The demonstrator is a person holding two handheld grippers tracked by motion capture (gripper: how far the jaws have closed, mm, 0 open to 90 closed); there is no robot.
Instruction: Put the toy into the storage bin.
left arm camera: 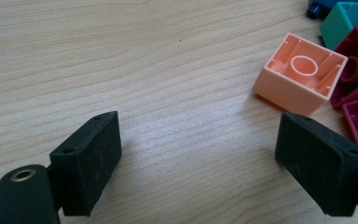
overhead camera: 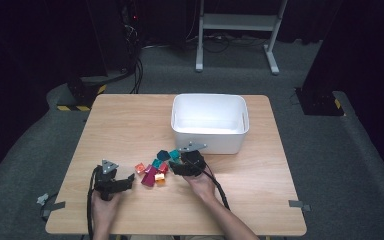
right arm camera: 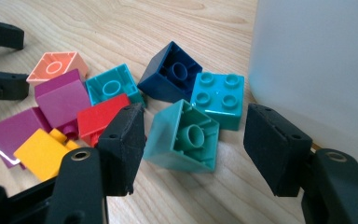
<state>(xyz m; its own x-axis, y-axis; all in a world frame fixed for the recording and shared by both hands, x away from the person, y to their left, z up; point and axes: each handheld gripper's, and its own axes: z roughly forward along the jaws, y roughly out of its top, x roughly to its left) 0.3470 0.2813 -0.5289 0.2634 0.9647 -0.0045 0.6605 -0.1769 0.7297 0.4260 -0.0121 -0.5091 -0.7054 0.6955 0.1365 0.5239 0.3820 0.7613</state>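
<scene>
Right tool (right arm camera: 193,149) stands with jaws apart, straddling the green brick (right arm camera: 182,136) without pressing it; that brick lies tilted on the surface (right arm camera: 205,28), just beside the white bin (right arm camera: 321,65). Judged step: lining up a grasp, presumably to load bricks into the bin. Next move calls for closing squarely on the brick's sides, clear of the red brick (right arm camera: 100,116) nearby. Left tool (left arm camera: 196,158) rests apart, holding nothing, farther from the bin. Bin's inside is partly hidden; several bricks overlap.

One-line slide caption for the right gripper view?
Open right tool straddles a tilted sea-green plastic brick beside the white plastic bin.
</scene>
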